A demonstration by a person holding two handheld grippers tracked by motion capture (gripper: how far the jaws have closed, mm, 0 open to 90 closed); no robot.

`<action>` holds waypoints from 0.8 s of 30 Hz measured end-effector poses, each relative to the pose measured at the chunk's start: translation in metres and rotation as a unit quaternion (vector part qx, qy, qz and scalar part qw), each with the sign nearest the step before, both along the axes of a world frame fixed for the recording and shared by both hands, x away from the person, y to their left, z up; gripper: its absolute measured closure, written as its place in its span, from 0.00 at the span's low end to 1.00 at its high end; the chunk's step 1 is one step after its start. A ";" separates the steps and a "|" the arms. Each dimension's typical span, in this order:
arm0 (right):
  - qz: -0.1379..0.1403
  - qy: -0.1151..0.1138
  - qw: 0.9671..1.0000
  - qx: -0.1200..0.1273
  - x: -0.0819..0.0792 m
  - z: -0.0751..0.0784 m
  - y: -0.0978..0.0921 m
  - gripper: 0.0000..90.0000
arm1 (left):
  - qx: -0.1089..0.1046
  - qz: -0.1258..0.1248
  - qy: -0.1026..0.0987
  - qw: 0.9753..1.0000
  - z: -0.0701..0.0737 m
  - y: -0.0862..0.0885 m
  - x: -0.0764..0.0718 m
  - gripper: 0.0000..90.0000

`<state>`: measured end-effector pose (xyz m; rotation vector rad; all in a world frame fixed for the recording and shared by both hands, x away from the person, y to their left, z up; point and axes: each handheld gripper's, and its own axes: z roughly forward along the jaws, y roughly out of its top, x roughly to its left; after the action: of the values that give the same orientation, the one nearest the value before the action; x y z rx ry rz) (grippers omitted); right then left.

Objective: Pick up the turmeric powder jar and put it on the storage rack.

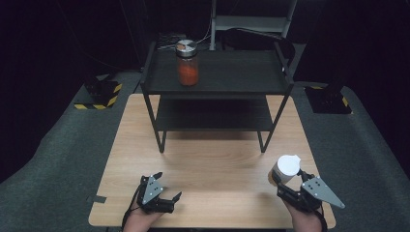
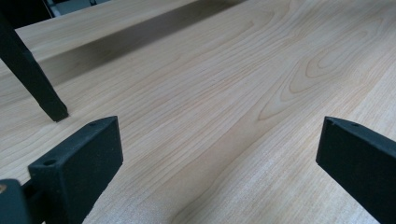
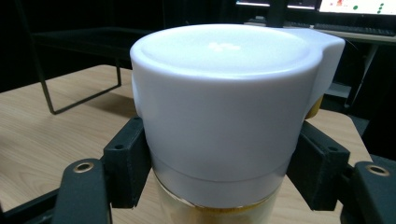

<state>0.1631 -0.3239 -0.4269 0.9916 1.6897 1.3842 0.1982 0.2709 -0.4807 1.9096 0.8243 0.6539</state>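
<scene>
Item: white-capped jar (image 1: 285,169), near right corner of the bench (image 1: 208,159); my right gripper (image 1: 288,186) has its jaws clenched on it just under the cap. Left gripper (image 1: 167,193): jaws released, idle over bare wood. Shelf (image 1: 217,72): red jar (image 1: 187,63) on top tier, left. Handling, as I judge it: I keep the jar upright, lift clear of the shelf rail, then set down on the free right side; grip sits high, so slow moves.
</scene>
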 end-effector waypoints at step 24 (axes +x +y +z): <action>0.052 -0.015 0.998 0.028 0.014 0.057 0.042 0.33 | -0.009 -0.005 -0.002 1.000 -0.002 0.004 0.001 0.01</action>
<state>0.1775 -0.2820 -0.3695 0.9210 1.7082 1.5139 0.1987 0.2747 -0.4824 1.8943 0.8161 0.6416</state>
